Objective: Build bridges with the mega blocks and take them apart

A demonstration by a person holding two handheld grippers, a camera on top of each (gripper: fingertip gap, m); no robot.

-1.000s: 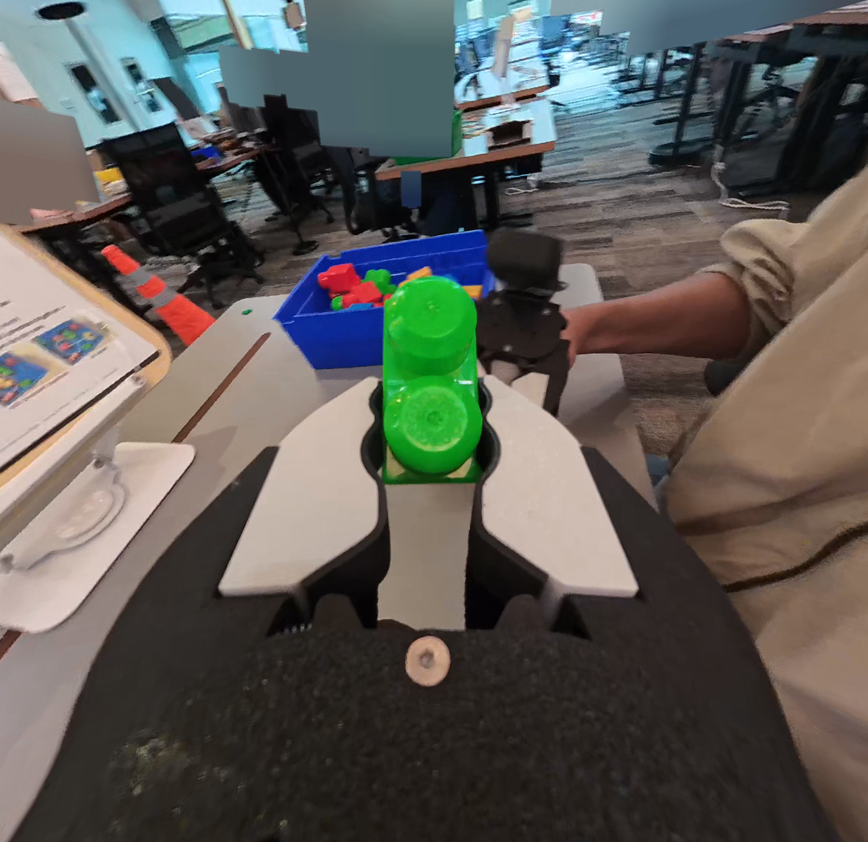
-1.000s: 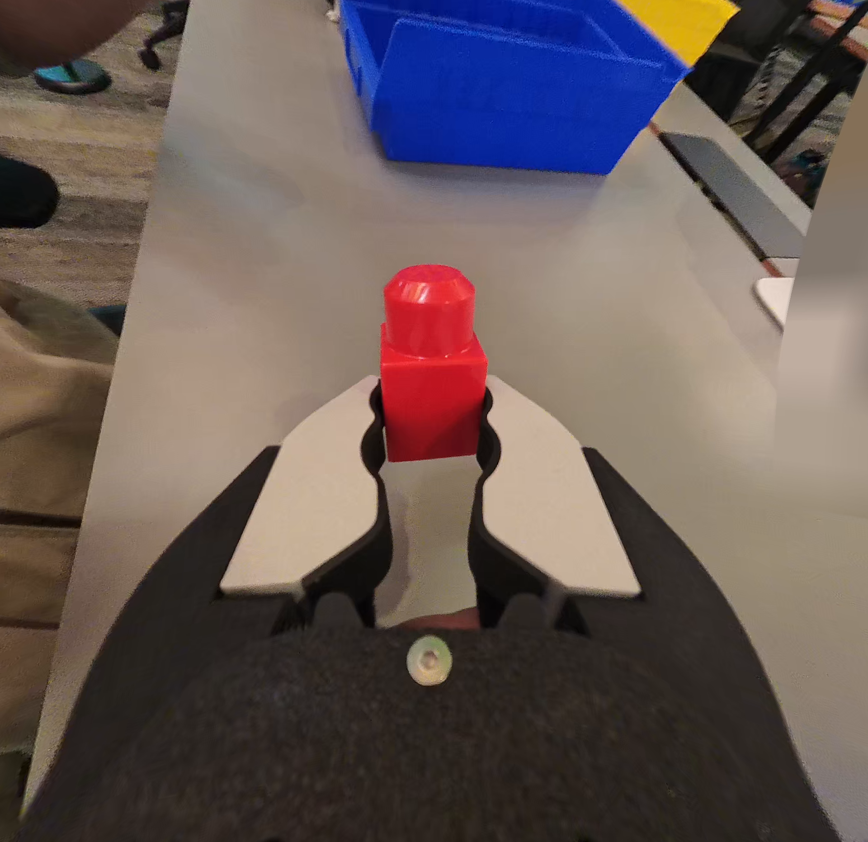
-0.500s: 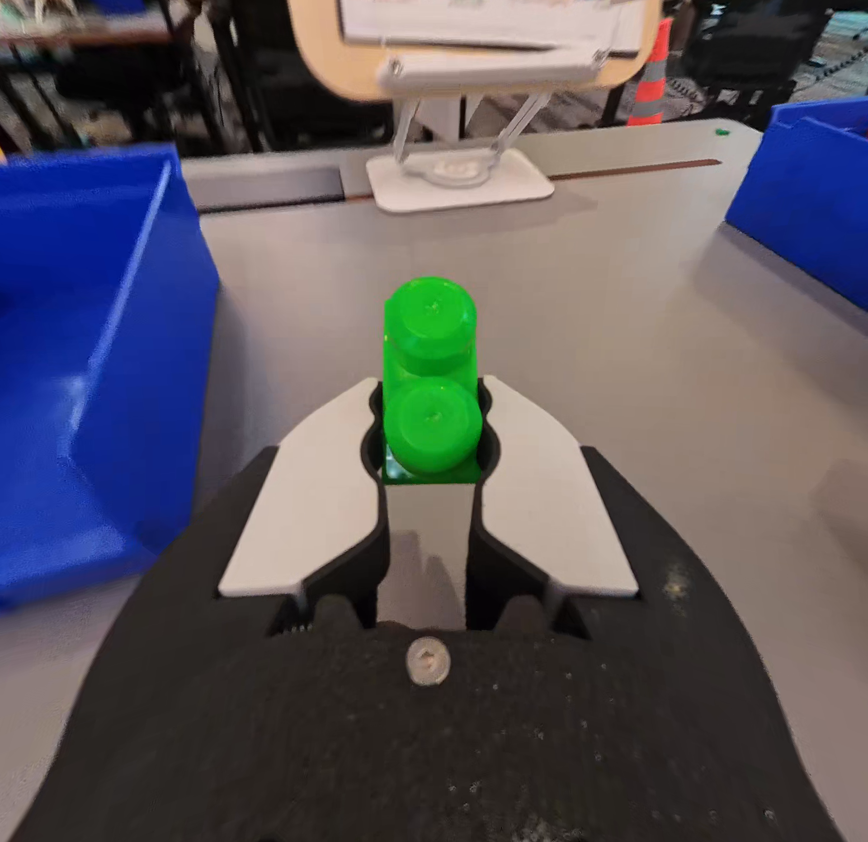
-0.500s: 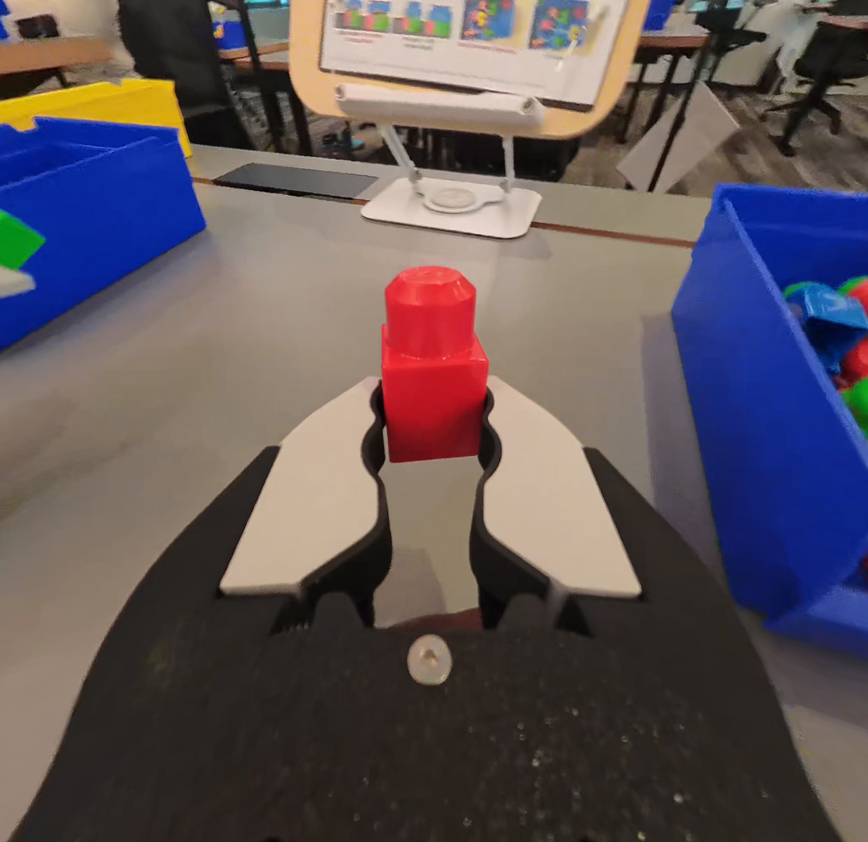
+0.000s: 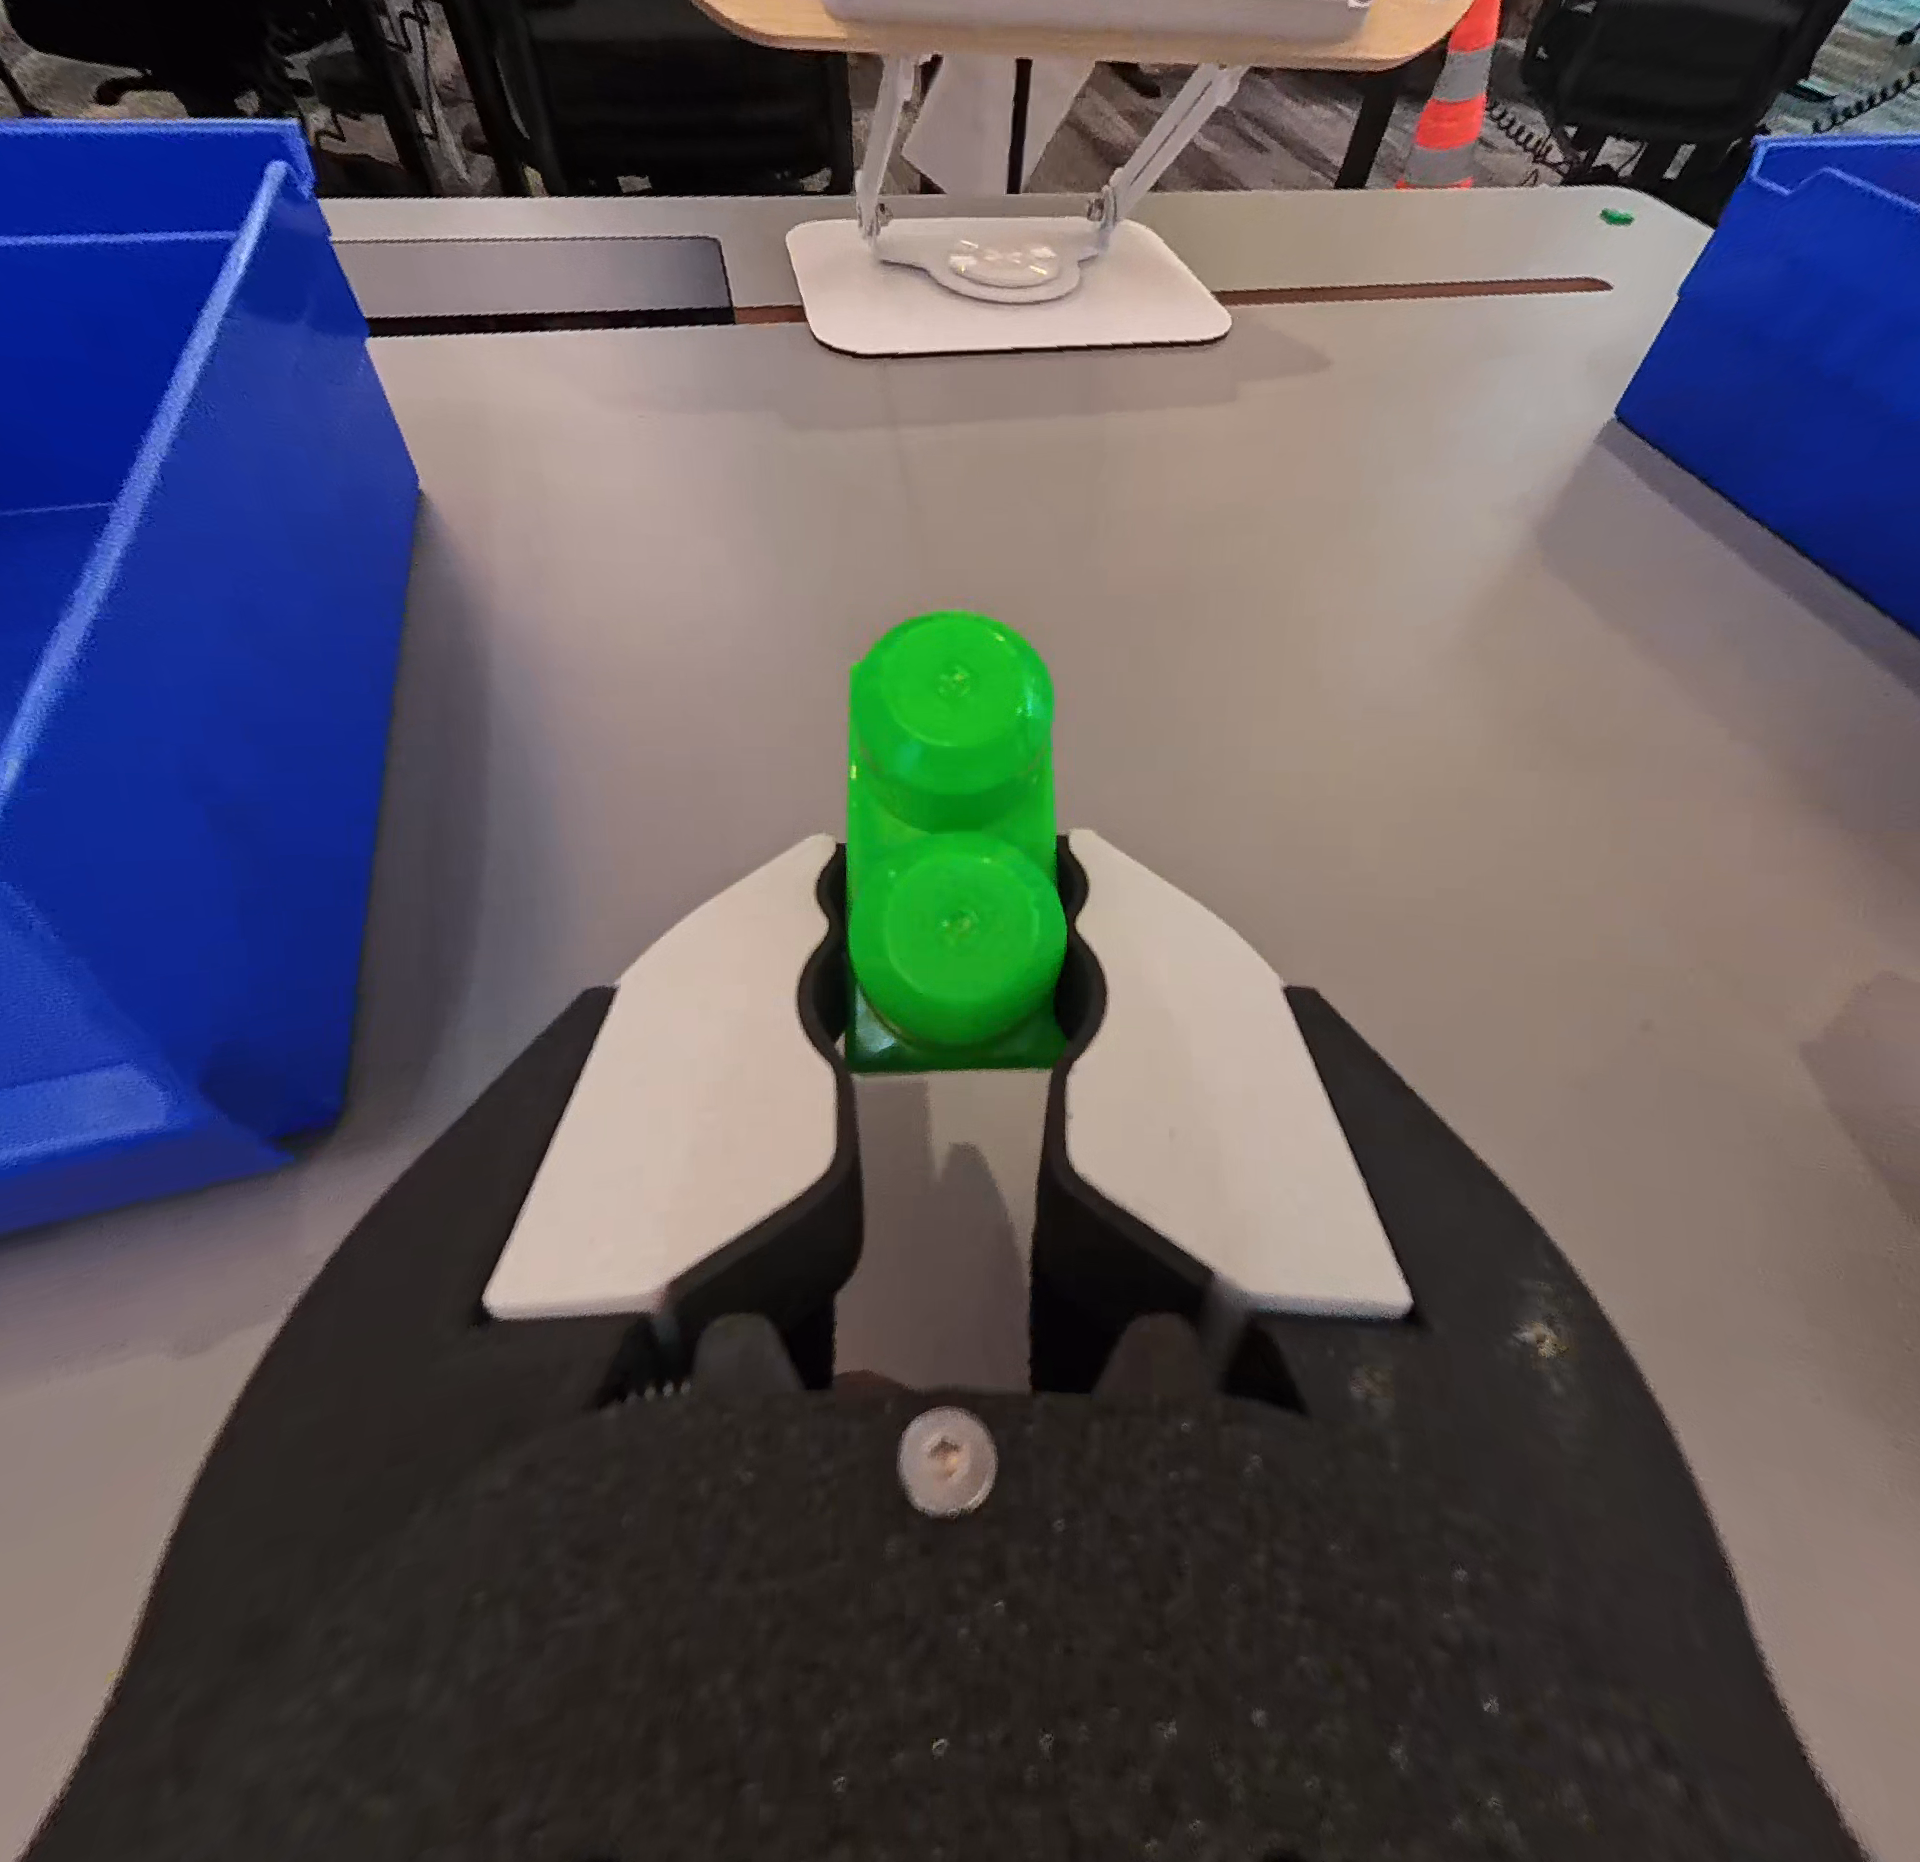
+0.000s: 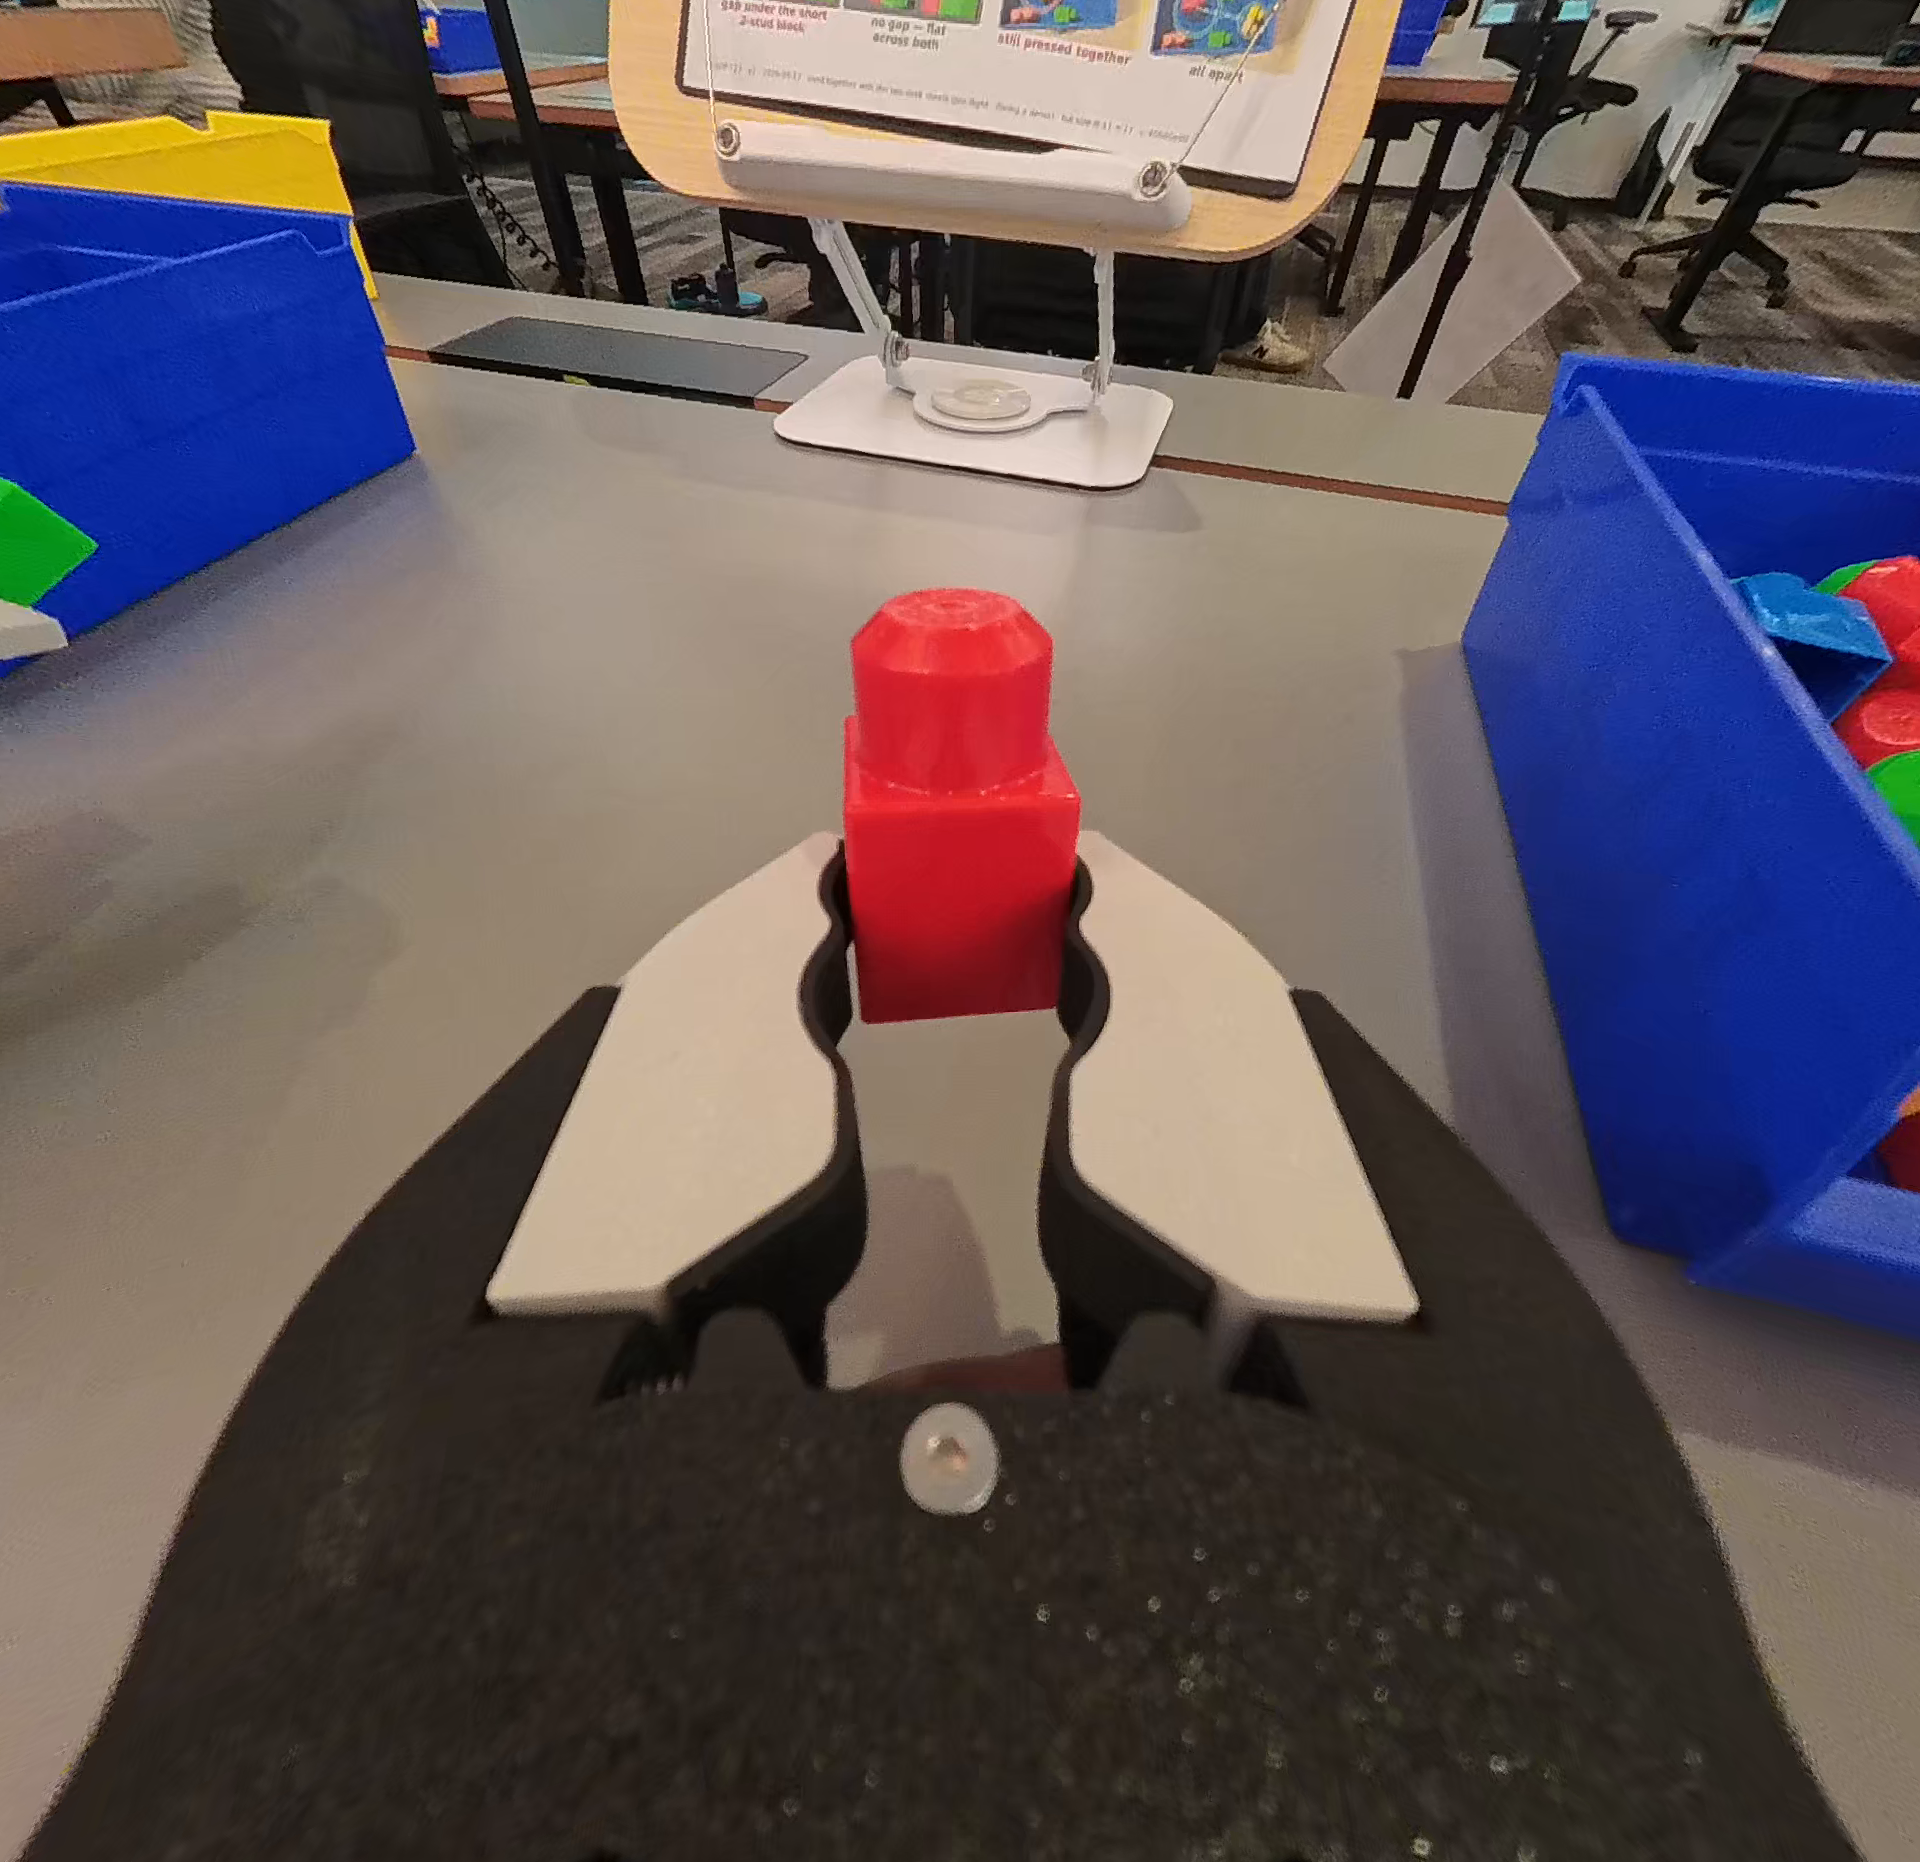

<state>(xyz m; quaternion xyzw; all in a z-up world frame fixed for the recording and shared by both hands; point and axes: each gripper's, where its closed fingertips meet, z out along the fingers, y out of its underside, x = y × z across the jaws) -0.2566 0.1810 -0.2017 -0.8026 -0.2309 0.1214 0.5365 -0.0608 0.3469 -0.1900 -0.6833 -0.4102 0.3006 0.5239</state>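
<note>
My left gripper is shut on a green two-stud block, held above the grey table with its studs up. My right gripper is shut on a red one-stud block, held upright above the same table. A corner of the green block and a left fingertip show at the far left edge of the right wrist view.
A blue bin stands on the left; it also shows in the right wrist view. A blue bin holding several loose blocks stands on the right, seen too in the left wrist view. An instruction board on a white stand is at the back, a yellow bin behind the left bin.
Both grippers have swung round from facing sideways to facing the instruction board at the back of the table. Each keeps its block.
</note>
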